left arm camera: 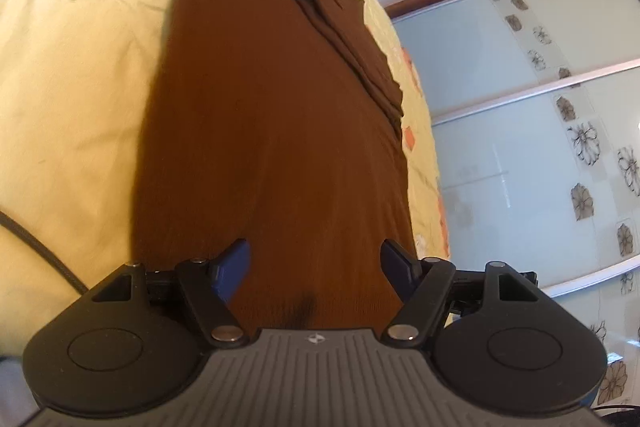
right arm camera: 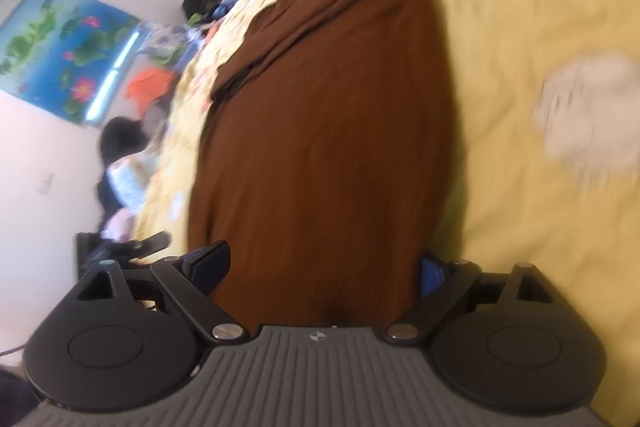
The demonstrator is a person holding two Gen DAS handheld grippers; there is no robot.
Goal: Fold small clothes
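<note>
My left gripper [left arm camera: 316, 263] stands released, its blue pads [left arm camera: 234, 269] spread apart over the brown garment [left arm camera: 272, 131] with nothing pinched between them; my right gripper [right arm camera: 320, 267] is likewise released and spread wider, the cloth passing between its pads [right arm camera: 210, 263] without my being able to see either pad press on it. The brown garment [right arm camera: 328, 147] lies on the pale yellow bedspread [left arm camera: 80, 67], stretched away from both of my jaws, smooth near me and bunched into folds with a wavy edge along its far side. Around it: a white cloud-shaped patch [right arm camera: 592, 119] printed on the bedspread, orange patches [left arm camera: 410, 139] near the bed's edge, and a dark cord [left arm camera: 36, 247] crossing the spread at the left view's lower corner; beyond the bed, frosted sliding panels with flower prints [left arm camera: 584, 143] on one side, and on the other a blue poster of lotus flowers [right arm camera: 68, 55] on a white wall, with a person [right arm camera: 120, 163] sitting below it, too blurred to tell more. Nothing lies on top of the garment; I can read no writing, only a small emblem [left arm camera: 316, 338] on my own grey body.
</note>
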